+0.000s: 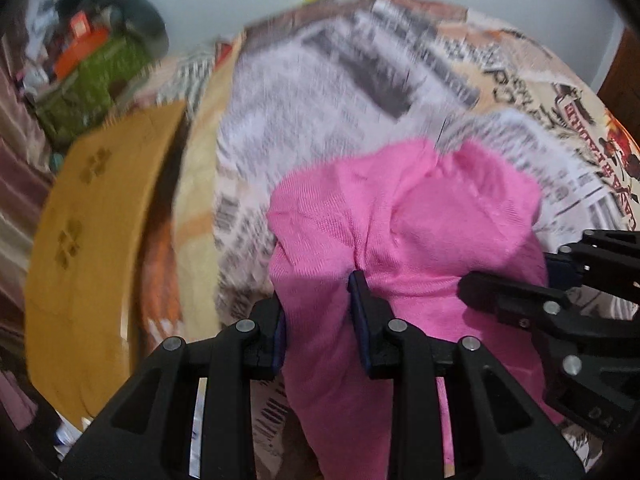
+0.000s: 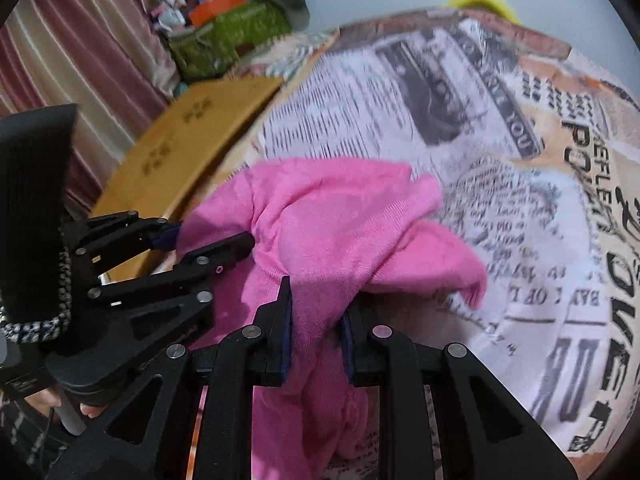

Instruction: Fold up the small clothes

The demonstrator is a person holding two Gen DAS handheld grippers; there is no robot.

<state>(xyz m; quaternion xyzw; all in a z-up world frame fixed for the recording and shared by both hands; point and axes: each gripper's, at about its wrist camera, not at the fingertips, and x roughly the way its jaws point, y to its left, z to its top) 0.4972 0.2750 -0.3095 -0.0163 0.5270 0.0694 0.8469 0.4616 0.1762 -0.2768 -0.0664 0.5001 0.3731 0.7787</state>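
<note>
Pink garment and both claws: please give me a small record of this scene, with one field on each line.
garment: pink garment, bunched and creased, not yet folded
left claw: shut on the pink garment, cloth pinched between its fingers
right claw: shut on the pink garment, close beside the left claw
surface: newspaper-print cover under the garment
beside the surface: yellow-brown board
background: green bag with clutter on top, pink curtain
picture quality: blurred

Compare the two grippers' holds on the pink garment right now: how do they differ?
The left gripper pinches a broad, fairly flat band of the pink garment; the right gripper squeezes a narrower, bunched fold. The left one's jaws stand wider apart than the right one's. Both are shut on the cloth, side by side over the newspaper-print cover.
</note>
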